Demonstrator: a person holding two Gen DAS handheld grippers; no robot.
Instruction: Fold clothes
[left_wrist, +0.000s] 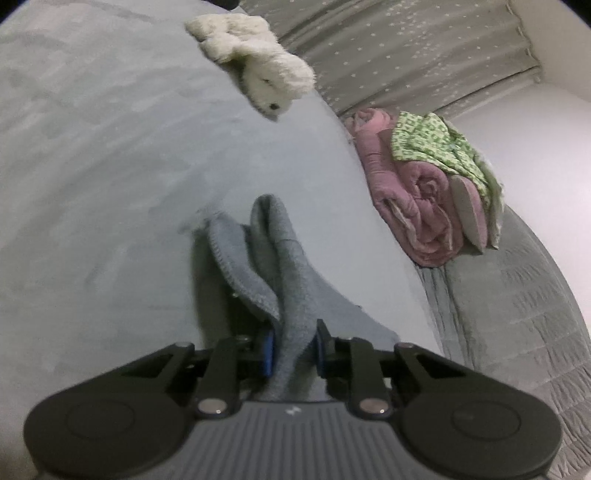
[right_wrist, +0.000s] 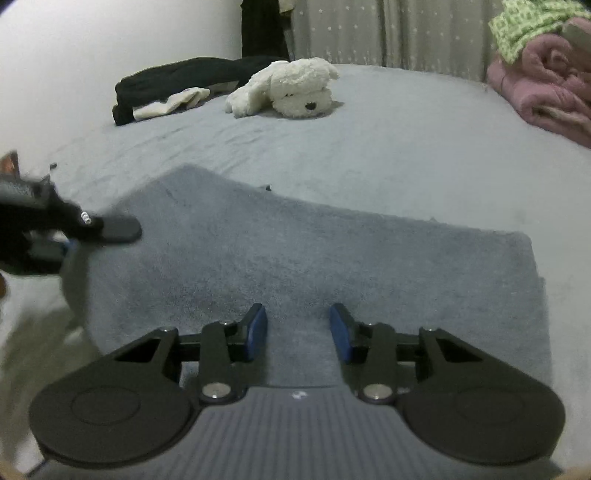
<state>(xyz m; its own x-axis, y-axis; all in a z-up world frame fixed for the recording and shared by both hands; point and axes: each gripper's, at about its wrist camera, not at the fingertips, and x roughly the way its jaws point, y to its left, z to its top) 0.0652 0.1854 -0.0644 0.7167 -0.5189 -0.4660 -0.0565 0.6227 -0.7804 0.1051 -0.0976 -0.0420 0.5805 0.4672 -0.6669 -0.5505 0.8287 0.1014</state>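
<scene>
From the left wrist view, the left gripper (left_wrist: 293, 349) has its blue-padded jaws closed on a bunched fold of the grey-blue fleece garment (left_wrist: 284, 280). The pinched cloth runs straight out from the jaws toward twelve o'clock, its long axis along the fingers, with a stitched edge curling off toward eleven o'clock. It hangs over the pale grey bed sheet (left_wrist: 110, 166). A white plush toy dog (left_wrist: 258, 62) lies at twelve o'clock, far up the bed. At two o'clock a rolled pink quilt (left_wrist: 413, 192) sits with a green-and-white patterned cloth (left_wrist: 436, 144) draped on top, just beside the bed's edge.

From the right wrist view, the right gripper (right_wrist: 298, 330) holds its jaws apart, gripping nothing. The same fleece garment (right_wrist: 295, 254) lies spread flat on the bed beneath and ahead of them, its long axis running from nine to three o'clock, its far edge rising to a peak near eleven o'clock. The left gripper (right_wrist: 70, 240) holds its nine o'clock end, blurred. A black garment (right_wrist: 184, 79) and the plush dog (right_wrist: 291, 88) rest beyond, well apart from the fleece.
</scene>
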